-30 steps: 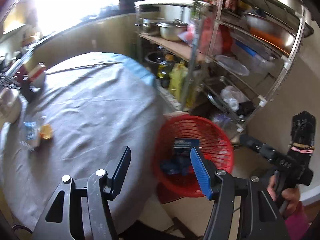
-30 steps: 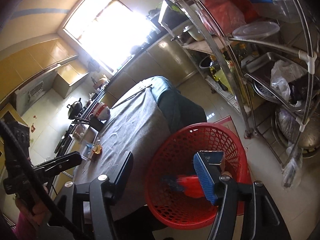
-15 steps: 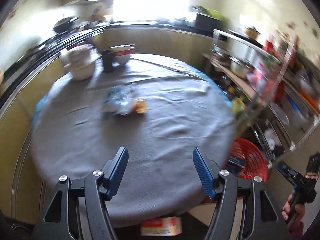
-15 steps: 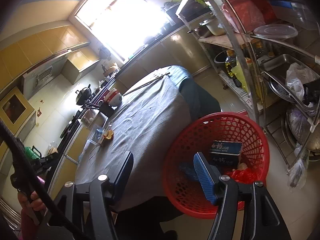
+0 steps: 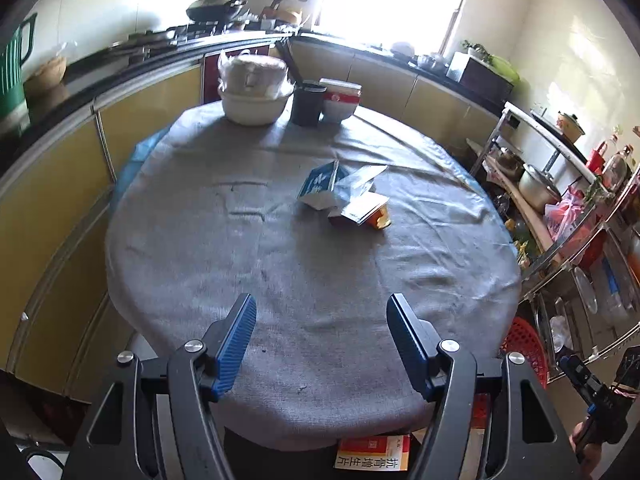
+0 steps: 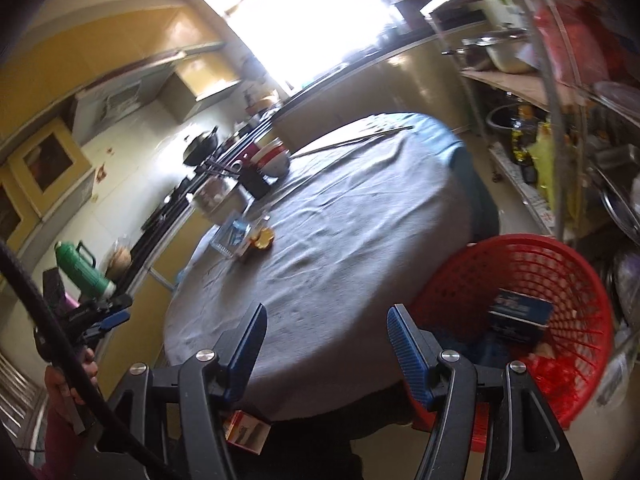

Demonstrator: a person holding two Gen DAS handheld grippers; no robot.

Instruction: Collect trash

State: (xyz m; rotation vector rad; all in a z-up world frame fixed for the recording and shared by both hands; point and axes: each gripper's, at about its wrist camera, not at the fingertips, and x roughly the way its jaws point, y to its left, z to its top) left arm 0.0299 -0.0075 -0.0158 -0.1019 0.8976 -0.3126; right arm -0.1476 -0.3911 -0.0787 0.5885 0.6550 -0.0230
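Observation:
A heap of trash lies mid-table: a blue and white carton (image 5: 320, 187), a crumpled wrapper (image 5: 358, 180) and an orange packet (image 5: 368, 212); the heap also shows in the right wrist view (image 6: 244, 238). My left gripper (image 5: 322, 344) is open and empty over the near table edge. My right gripper (image 6: 326, 346) is open and empty between the table and the red basket (image 6: 560, 280), which holds a dark blue box (image 6: 520, 312) and other scraps. The basket's rim shows at right in the left wrist view (image 5: 524, 344).
The round table (image 5: 280, 272) has a grey cloth. A white pot (image 5: 254, 96), a dark cup (image 5: 306, 104) and a bowl (image 5: 340, 100) stand at its far edge. A metal rack (image 5: 580, 208) stands right. A small box (image 5: 374, 456) lies on the floor under the table.
My left gripper has swung from the basket round to face the table and the trash heap. My right gripper has turned left, away from the basket. Both stay open.

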